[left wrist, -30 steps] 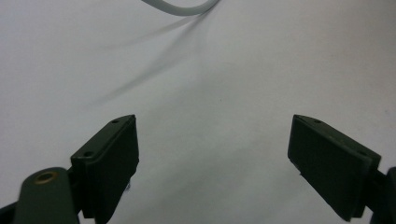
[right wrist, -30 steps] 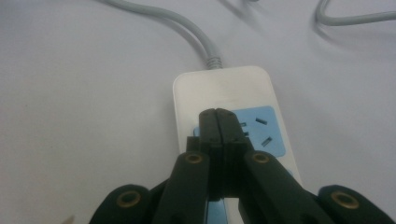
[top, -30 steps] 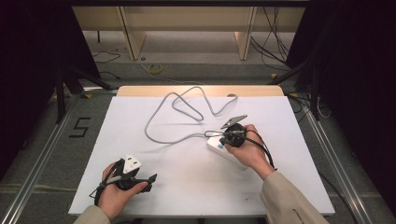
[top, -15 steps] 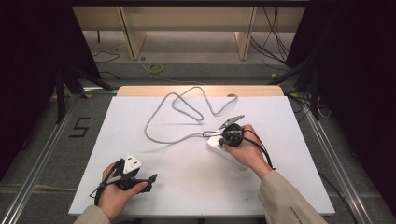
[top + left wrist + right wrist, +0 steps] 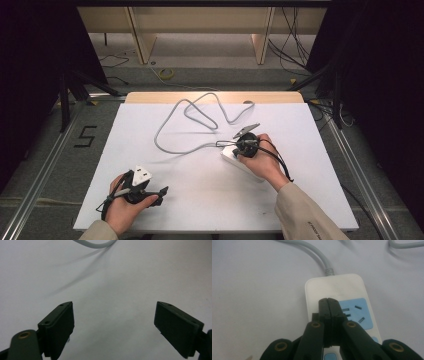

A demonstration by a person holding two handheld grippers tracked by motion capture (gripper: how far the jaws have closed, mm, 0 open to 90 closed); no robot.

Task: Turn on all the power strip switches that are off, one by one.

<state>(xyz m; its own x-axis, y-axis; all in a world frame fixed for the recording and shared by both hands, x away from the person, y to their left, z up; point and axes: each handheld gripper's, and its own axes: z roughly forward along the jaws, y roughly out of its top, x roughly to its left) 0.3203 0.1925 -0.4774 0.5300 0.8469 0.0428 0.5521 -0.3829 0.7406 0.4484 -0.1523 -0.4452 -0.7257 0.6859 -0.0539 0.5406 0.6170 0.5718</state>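
White tabletop (image 5: pixel 190 200) in a dark room; right hand-held gripper (image 5: pixel 329 305) clenched over power strip (image 5: pixel 339 290); left hand-held gripper (image 5: pixel 113 325) released.

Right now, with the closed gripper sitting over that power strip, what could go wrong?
The right gripper is shut, its tips over the power strip beside a blue socket; pushing could slide the strip, since the open left gripper is off to the side and isn't steadying it. The looped cord could also drag or snag.
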